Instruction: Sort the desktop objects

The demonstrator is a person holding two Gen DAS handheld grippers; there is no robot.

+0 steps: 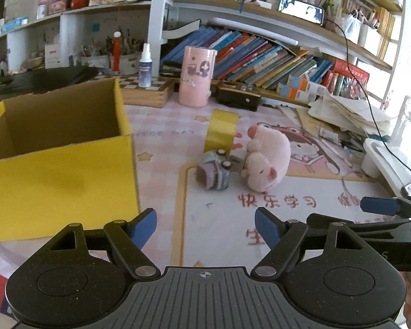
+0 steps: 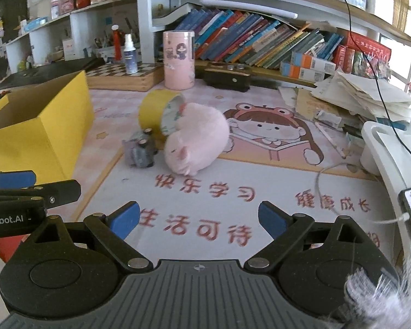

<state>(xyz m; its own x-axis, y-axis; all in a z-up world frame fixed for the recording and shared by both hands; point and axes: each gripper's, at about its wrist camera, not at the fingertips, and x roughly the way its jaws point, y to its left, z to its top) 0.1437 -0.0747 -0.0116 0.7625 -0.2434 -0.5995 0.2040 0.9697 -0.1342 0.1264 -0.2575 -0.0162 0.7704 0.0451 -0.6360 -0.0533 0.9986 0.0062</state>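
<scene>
We hold both grippers, left gripper (image 1: 205, 226) and right gripper (image 2: 198, 219), spread and empty, short of the plush pig (image 1: 265, 159) beside the yellow box (image 1: 60, 175).

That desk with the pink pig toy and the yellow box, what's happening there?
A person is tidying the desk with a hand-held gripper in each hand. The left hand-held gripper and the right hand-held gripper are both open and empty, pointed at a cluster on the desk mat: a pink plush pig, a small grey toy car and a yellow tape roll. The open yellow cardboard box stands to the left.
</scene>
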